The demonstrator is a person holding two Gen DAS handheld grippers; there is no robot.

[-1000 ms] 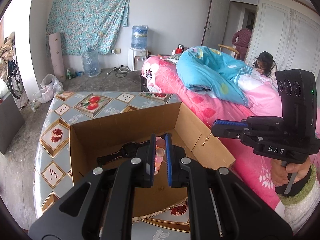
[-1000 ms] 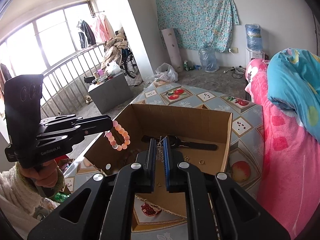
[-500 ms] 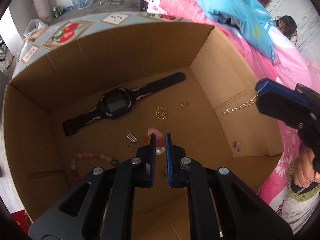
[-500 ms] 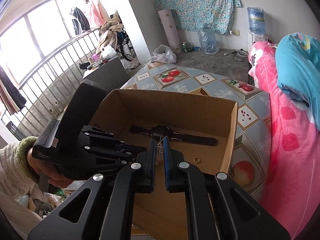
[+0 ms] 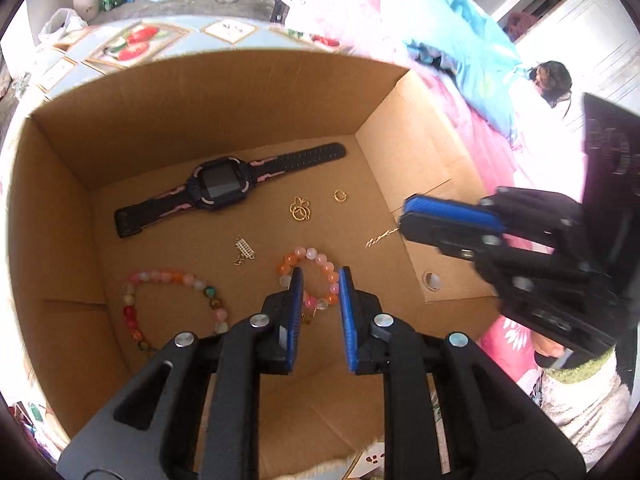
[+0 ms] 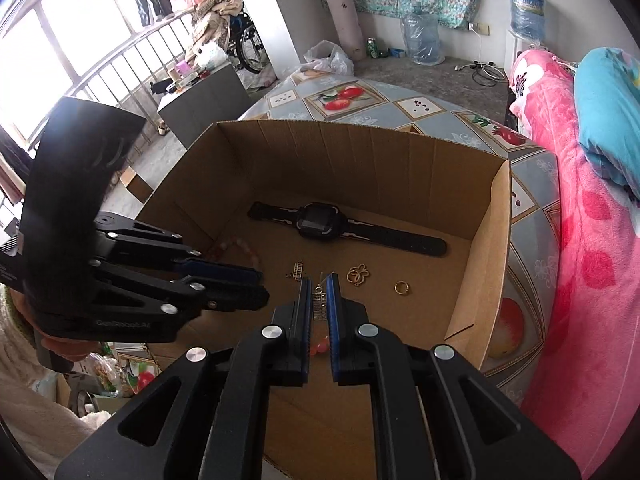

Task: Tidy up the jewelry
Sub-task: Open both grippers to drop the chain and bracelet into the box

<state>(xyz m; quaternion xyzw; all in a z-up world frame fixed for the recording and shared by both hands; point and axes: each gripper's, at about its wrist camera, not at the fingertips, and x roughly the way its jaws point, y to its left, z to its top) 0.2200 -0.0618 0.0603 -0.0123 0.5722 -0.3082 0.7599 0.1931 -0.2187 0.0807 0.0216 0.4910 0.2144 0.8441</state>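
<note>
An open cardboard box (image 5: 240,64) (image 6: 360,128) holds a black watch (image 5: 218,186) (image 6: 320,222), a gold pendant (image 5: 301,210), a gold ring (image 5: 340,196), a small earring (image 5: 244,249) and a multicolour bead bracelet (image 5: 132,308). A pink and orange bead bracelet (image 5: 326,268) lies on the box floor. My left gripper (image 5: 319,276) (image 6: 260,286) straddles one side of it; its jaws are opening and the pads do not touch the beads. My right gripper (image 6: 318,280) (image 5: 404,216) hangs over the box, shut on a dangling earring (image 6: 319,304) (image 5: 378,239).
The box sits on a round table (image 6: 360,96) with a fruit-print cover. A bed with a pink blanket (image 6: 592,240) runs along the right, and a person (image 5: 548,80) sits by it. A grey cabinet (image 6: 200,96) stands beyond the table.
My left gripper has dropped into the box and its jaws have parted; the pink bracelet now lies on the floor. My right gripper has sunk closer over the box with the earring.
</note>
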